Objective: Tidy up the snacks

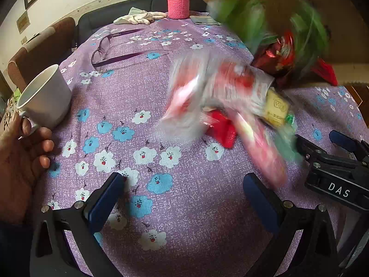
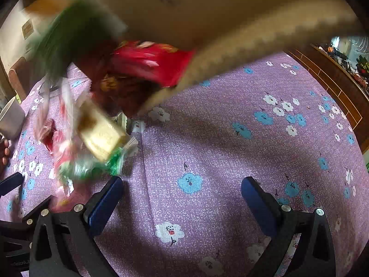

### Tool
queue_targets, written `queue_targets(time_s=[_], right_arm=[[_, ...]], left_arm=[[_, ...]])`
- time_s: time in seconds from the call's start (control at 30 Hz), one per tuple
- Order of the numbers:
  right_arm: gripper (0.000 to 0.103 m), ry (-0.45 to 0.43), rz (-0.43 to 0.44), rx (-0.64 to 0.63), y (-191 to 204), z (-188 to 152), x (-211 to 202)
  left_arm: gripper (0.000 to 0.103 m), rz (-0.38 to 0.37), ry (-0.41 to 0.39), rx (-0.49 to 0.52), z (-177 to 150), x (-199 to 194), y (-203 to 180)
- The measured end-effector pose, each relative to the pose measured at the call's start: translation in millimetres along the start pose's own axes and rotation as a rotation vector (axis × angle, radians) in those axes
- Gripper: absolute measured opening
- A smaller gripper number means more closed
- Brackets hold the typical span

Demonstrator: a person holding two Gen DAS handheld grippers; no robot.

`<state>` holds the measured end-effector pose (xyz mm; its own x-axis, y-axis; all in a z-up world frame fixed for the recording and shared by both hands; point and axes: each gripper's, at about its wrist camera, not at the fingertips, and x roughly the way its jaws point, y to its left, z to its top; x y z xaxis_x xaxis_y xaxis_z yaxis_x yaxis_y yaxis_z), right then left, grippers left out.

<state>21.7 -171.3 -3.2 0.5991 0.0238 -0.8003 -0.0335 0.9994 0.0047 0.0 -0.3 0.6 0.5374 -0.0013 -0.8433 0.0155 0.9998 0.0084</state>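
Both pairs of jaws stand wide apart with nothing between them: the left gripper (image 1: 183, 190) hovers over the near part of the worktop (image 1: 143, 87), and the right gripper (image 2: 182, 195) hovers over bare cloth further right. In the left wrist view the right gripper (image 1: 322, 147) shows at the right edge, black with blue pads, close beside the snacks.

The worktop is covered by a purple cloth printed with white and blue flowers. A tilted cardboard box (image 2: 207, 7) fills the top of the right wrist view, its corrugated edge (image 2: 253, 53) running down towards the cloth. Snack packets are blurred by motion at its mouth and below it. A green packet (image 2: 76, 32) is at the box's left, a red packet (image 2: 150, 62) sits in the opening, and a dark red-brown packet (image 2: 124, 92) is just under that. Lower down, a pale yellow packet (image 2: 101, 136) lies among smeared red-and-white wrappers (image 1: 207, 92) and a green-and-white wrapper (image 2: 92, 166). A small red packet (image 1: 222, 129) lies flat on the cloth, partly under the blurred wrappers. How many packets there are cannot be told.

At the left, a bare hand (image 1: 20, 161) holds a white mug (image 1: 46, 97) by its handle, the mug tilted. Purple-framed glasses (image 1: 115, 50) lie unfolded further back. At the far edge are a pair of white gloves (image 1: 140, 17) and a bottle in a pink knitted sleeve (image 1: 178, 4).
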Motion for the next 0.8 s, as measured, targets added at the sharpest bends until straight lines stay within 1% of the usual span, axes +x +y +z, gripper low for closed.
queue_targets(time_s=[0.8], right_arm=[[0.103, 0.000, 0.000, -0.002, 1.3, 0.7, 1.9]], left_arm=[[0.103, 0.000, 0.000, 0.000, -0.4, -0.1, 0.1]])
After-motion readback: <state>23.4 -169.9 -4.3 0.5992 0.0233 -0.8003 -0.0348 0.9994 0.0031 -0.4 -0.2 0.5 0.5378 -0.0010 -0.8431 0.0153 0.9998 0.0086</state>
